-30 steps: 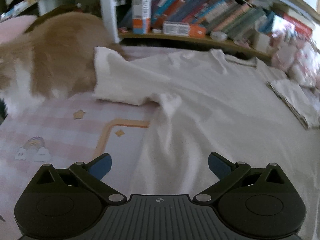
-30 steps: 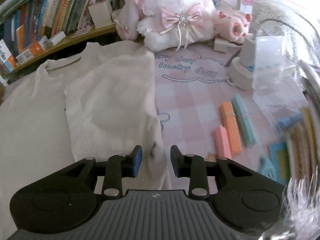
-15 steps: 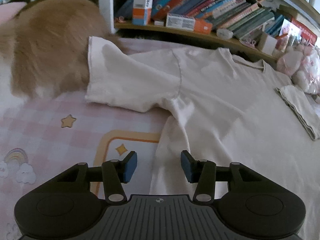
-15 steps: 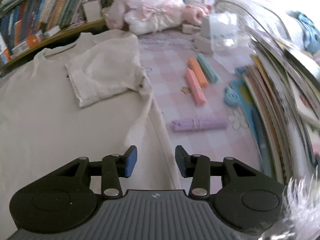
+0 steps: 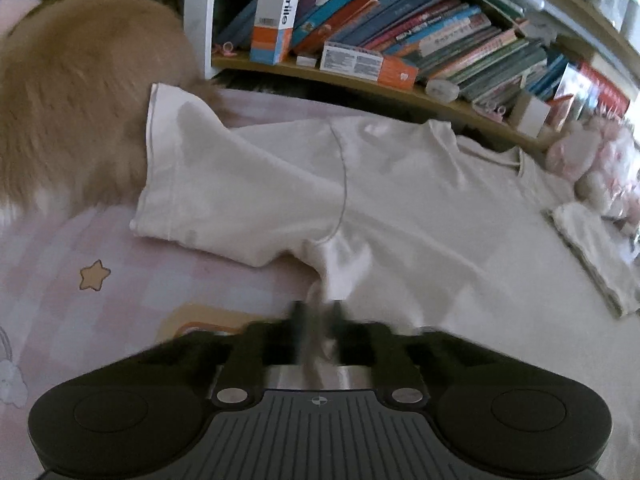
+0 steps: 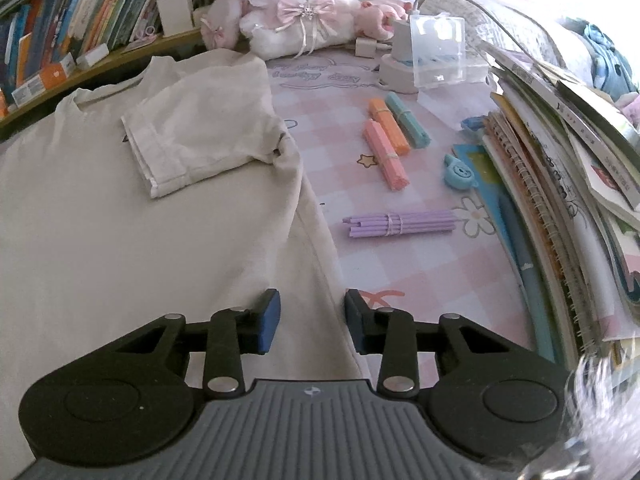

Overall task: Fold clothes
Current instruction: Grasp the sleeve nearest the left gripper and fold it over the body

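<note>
- While the white T-shirt (image 5: 420, 208) lies spread flat on the pink checked tabletop (image 5: 120, 280), the left tool (image 5: 318, 316) has its fingers pressed together on the shirt's side edge, just below the armpit; a fold of white cloth shows between the blurred fingers.
- The shirt's left sleeve (image 5: 208, 184) lies stretched out flat toward a furry orange-brown shape (image 5: 72, 92) and its cuff touches that fur.
- The right tool (image 6: 312, 316) is over the shirt's other side edge; its jaws are closing, the blue pads (image 6: 267, 318) still apart, with the hem (image 6: 320, 288) running between them and not yet pinched.
- The right sleeve (image 6: 192, 144) lies folded inward over the chest of the shirt, its cuff pointing toward the middle.
- Beside the shirt on the right are bundles of sticks: pink (image 6: 386, 154), orange (image 6: 388, 126), teal (image 6: 408, 120), and purple (image 6: 400, 223), the last lying crosswise nearer the tool.
- A white and pink plush toy (image 6: 296, 12) sits just beyond the collar (image 6: 108, 94), next to a clear plastic box (image 6: 438, 50).
- A stack of books and notebooks (image 6: 560, 184) fills the right edge; a bookshelf (image 5: 400, 40) runs along the back.
</note>
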### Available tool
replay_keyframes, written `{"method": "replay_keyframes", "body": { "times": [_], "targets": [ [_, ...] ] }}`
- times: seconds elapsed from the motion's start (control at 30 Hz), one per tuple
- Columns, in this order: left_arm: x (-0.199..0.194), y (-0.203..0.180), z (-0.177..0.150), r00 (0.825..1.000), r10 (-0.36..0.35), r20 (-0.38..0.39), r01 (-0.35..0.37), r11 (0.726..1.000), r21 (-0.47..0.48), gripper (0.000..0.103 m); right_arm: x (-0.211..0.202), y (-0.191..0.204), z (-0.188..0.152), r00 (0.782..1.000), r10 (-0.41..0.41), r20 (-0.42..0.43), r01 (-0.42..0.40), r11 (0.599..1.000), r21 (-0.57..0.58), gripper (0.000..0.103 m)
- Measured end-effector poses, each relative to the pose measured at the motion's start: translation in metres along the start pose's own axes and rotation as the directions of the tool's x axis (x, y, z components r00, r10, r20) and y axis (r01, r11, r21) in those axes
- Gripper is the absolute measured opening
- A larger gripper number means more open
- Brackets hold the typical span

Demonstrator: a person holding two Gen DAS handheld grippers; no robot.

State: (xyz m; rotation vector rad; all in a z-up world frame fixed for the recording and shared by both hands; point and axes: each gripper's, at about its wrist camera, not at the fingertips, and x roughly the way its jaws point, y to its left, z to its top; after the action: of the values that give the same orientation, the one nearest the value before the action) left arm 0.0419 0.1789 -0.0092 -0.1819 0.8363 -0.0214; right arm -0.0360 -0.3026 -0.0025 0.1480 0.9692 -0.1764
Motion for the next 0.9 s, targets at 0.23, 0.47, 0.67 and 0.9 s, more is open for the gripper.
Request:
{"method": "replay_keyframes", "body": {
  "times": [0.23, 0.47, 0.67, 0.9],
  "targets": [
    [-0.004, 0.016, 0.003, 0.999, 0.040, 0.008, -0.039, 0.998, -0.045, 0.002, -0.002, 0.018, -0.001, 0.999, 0.038, -0.010, -0.038, 0.998, -0.040, 0.034],
    [-0.002, 0.018, 0.008, 0.999, 0.050, 0.000, -0.050, 0.998, -0.040, 0.003, -0.003, 0.032, 0.000, 0.998, 0.063, -0.026, -0.064, 0.996, -0.061, 0.034],
    [-0.003, 0.027, 0.012, 0.997, 0.071, -0.006, -0.071, 0.995, -0.068, 0.003, -0.003, 0.039, 0.000, 0.996, 0.079, -0.029, -0.081, 0.994, -0.072, 0.034],
    [-0.005, 0.033, 0.013, 0.997, 0.076, -0.008, -0.076, 0.994, -0.077, 0.003, -0.002, 0.039, -0.001, 0.997, 0.079, -0.018, -0.080, 0.993, -0.083, 0.034]
  ]
}}
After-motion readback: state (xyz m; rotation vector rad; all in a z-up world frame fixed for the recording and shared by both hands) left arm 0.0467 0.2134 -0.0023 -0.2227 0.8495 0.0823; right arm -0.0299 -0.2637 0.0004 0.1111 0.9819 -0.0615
